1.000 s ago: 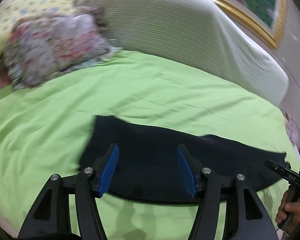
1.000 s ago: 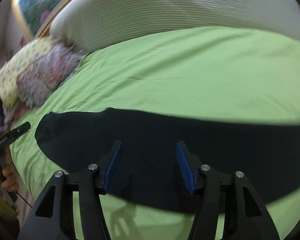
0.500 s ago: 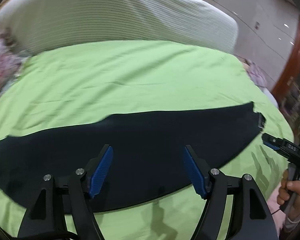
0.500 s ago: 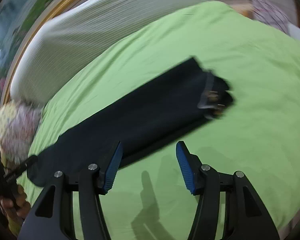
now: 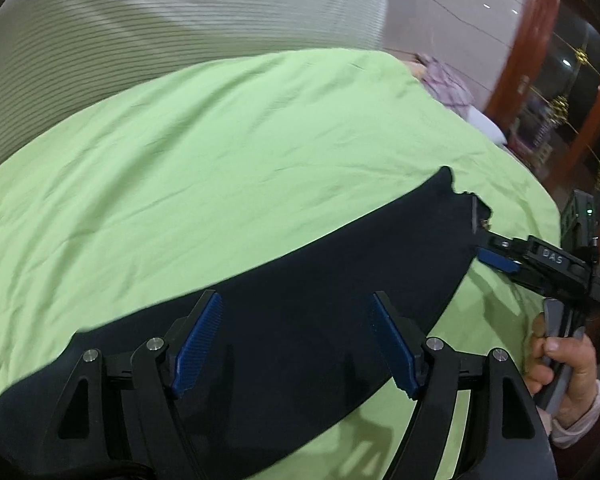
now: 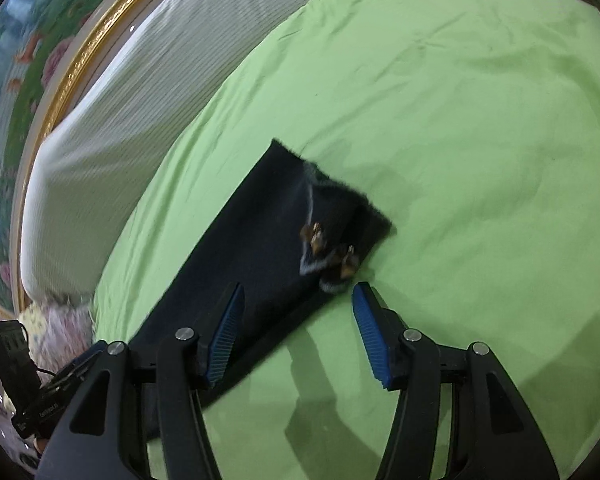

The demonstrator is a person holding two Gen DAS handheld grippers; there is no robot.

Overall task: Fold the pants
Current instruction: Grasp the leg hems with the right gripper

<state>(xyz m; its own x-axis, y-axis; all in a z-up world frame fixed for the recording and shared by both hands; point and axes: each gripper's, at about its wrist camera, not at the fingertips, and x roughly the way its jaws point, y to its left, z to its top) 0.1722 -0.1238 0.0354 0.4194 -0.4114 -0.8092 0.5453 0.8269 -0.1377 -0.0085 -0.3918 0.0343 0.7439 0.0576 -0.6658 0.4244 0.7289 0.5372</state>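
Left wrist view shows the left gripper (image 5: pixel 296 338) above the dark pants (image 5: pixel 284 300), its jaws having just widened, with nothing between the blue pads. The pants lie flat in a long strip on the green bedsheet (image 5: pixel 228 152). The right gripper (image 6: pixel 298 332) hangs by the waistband end, jaws apart and holding nothing; a hand (image 5: pixel 560 368) grips its handle.

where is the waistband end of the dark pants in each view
Left wrist view: the waistband end of the long dark navy pants sits at right of centre, by the right gripper.
Right wrist view: the waistband end sits at centre, above the open jaws.
Shared landmark: the ribbed white headboard behind the green sheet.
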